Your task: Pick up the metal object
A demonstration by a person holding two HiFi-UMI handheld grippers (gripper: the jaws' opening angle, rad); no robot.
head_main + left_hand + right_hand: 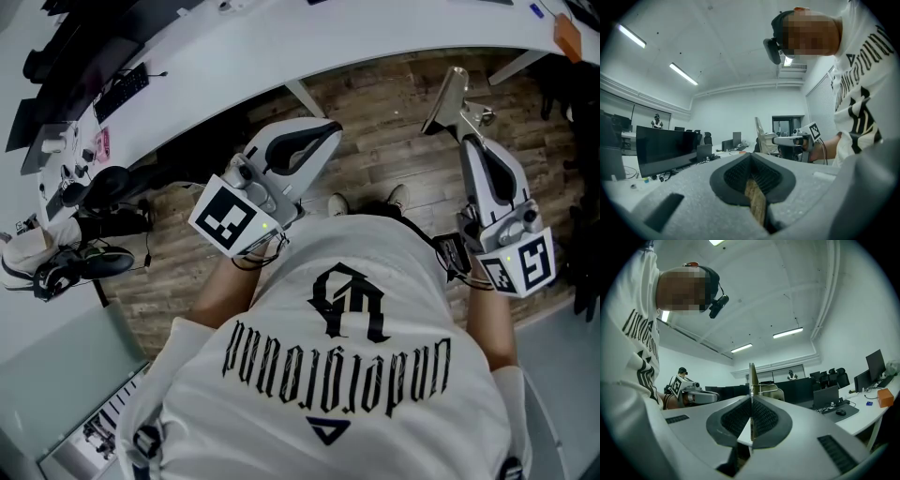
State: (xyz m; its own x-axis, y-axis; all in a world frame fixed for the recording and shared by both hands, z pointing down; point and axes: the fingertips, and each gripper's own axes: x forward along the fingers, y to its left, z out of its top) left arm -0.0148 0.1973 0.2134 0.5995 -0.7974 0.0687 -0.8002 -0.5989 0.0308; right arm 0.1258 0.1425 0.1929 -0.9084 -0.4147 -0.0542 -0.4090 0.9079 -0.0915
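In the head view my right gripper (466, 131) is held out over the wooden floor at the right, shut on a shiny metal object (452, 97) that sticks out beyond its tip. The right gripper view shows the metal object (752, 376) as a thin plate seen edge-on, clamped between the black pads (764, 418) of the right gripper (751, 401) and rising above them. My left gripper (323, 131) is held at the left in front of the person's white shirt, apart from the object. In its own view the left gripper (752, 161) is shut, with nothing held.
A long curved white desk (281, 47) runs across the top, with a keyboard (122, 89) and monitors at its left end. Black headphones (89, 262) lie at the far left. A desk leg (300, 94) stands ahead. The person's shoes (337, 203) rest on the floor.
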